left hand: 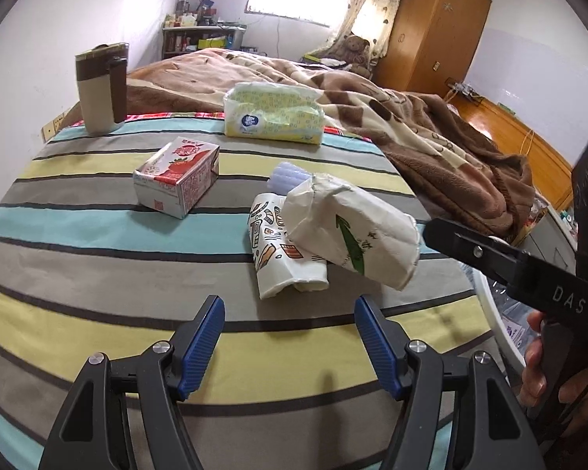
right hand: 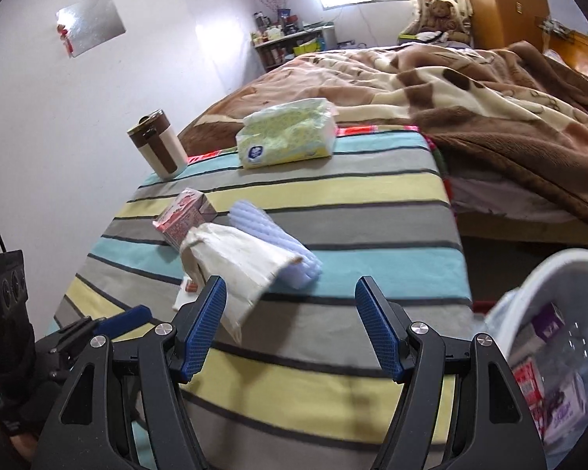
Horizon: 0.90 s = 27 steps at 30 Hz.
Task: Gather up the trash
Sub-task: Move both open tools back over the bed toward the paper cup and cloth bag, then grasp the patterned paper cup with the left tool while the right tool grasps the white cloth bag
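Right gripper arm (left hand: 529,270): white letters "DAS".
Milk carton (left hand: 176,176): printing in red, too small to read.
White paper bag (left hand: 352,231): green arrow mark with small unreadable characters.
Tissue pack (left hand: 274,113): round blue logo, illegible.

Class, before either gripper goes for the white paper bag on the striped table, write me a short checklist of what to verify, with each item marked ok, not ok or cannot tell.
1. Right gripper jaws open: ok.
2. Left gripper jaws open: ok.
3. Paper bag free of both grippers: ok, neither touches it.
4. Bag lying alone: not ok, it rests on a printed wrapper and a ribbed pale roll.
5. Bin within reach beside the table: ok, likely; it already holds cartons.
6. Bag empty: cannot tell.
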Available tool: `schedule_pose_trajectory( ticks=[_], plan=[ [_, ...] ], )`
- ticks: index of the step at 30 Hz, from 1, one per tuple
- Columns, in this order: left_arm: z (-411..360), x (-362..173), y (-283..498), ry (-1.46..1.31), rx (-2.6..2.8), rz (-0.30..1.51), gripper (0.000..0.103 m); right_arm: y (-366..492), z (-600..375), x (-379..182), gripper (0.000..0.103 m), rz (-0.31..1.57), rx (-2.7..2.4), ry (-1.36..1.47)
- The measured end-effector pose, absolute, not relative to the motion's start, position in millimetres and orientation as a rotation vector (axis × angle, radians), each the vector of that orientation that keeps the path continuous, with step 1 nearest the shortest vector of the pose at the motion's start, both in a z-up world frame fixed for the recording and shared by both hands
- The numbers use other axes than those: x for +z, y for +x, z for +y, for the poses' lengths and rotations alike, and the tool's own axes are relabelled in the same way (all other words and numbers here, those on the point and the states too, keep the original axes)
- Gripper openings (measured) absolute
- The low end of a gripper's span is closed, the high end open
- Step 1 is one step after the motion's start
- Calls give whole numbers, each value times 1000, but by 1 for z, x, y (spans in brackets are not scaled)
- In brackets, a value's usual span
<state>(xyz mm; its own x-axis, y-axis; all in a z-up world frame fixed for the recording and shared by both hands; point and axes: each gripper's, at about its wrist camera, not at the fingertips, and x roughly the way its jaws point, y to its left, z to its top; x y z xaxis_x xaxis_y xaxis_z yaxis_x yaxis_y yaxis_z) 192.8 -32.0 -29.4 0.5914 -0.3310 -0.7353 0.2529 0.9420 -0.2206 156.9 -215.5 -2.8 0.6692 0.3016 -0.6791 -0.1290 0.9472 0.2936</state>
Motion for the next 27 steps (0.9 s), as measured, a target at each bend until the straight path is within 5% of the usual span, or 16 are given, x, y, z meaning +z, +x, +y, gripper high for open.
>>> schedule_pose_trajectory(
  ticks=[15, 27],
  plan=[
    [-29, -37, 216, -80, -350, 901, 69, 192, -200, -12, 70, 862, 318, 273],
    [-29, -38, 219, -86, -344, 904, 69, 186, -204, -10, 28, 834, 336, 319]
  ],
)
